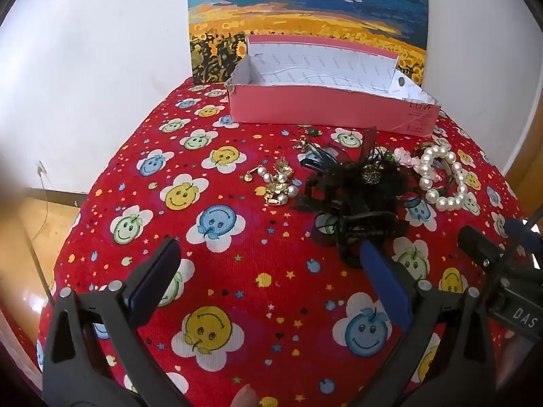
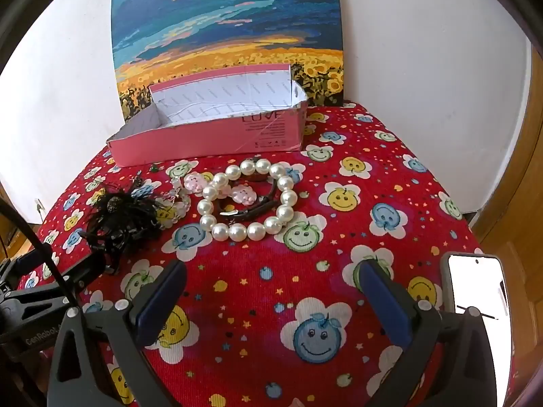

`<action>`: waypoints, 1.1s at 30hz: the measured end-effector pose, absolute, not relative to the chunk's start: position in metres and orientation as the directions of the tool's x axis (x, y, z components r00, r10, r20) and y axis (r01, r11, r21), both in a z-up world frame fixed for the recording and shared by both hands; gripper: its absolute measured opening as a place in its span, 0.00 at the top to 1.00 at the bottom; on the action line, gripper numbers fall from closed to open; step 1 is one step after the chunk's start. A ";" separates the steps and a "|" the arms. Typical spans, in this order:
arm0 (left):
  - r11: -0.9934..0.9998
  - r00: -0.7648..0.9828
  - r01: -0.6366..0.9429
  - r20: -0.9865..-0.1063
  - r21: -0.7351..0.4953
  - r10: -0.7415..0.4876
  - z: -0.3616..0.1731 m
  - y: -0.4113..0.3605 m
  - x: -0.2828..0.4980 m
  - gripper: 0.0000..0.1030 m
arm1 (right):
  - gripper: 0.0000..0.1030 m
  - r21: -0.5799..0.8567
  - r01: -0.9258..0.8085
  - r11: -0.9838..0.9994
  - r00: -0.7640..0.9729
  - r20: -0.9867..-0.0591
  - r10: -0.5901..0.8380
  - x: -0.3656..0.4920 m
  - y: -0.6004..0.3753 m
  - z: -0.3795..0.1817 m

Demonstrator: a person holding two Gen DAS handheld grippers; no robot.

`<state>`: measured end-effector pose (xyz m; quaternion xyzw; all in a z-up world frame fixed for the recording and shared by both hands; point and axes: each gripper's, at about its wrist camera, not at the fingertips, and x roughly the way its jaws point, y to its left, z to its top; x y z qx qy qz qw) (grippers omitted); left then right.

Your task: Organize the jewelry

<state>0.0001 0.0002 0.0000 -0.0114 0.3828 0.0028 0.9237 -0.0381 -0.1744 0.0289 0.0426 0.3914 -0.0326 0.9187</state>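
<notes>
A pink cardboard box (image 1: 325,110) with a white inside stands open at the back of the table; it also shows in the right wrist view (image 2: 210,139). In front of it lie a white pearl bracelet (image 2: 249,200), a dark brown band (image 2: 253,212) inside it, pink flower pieces (image 2: 195,181), a black feathery lace piece (image 1: 356,186) and gold and pearl earrings (image 1: 276,183). The pearl bracelet also shows in the left wrist view (image 1: 444,178). My left gripper (image 1: 268,261) is open and empty, short of the black piece. My right gripper (image 2: 271,281) is open and empty, short of the pearl bracelet.
A red cloth with smiley flowers (image 1: 217,220) covers the table. A sunflower painting (image 2: 227,34) leans on the white wall behind the box. A phone with a lit screen (image 2: 478,285) lies at the right edge. The right gripper's body (image 1: 502,264) shows in the left wrist view.
</notes>
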 end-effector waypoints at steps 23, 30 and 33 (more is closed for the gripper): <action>1.000 0.707 -0.013 -0.707 -0.017 -0.003 -0.001 -0.001 0.000 0.04 | 0.00 0.048 0.093 0.994 0.689 -0.724 -0.030 -0.038 -0.173 0.029; 1.000 0.707 -0.012 -0.707 -0.020 -0.005 -0.002 -0.002 0.001 0.04 | 0.00 0.049 0.092 0.995 0.689 -0.724 -0.029 -0.038 -0.173 0.028; 1.000 0.709 -0.012 -0.705 -0.020 -0.006 -0.002 -0.002 0.001 0.04 | 0.00 0.048 0.093 0.995 0.689 -0.724 -0.030 -0.038 -0.173 0.028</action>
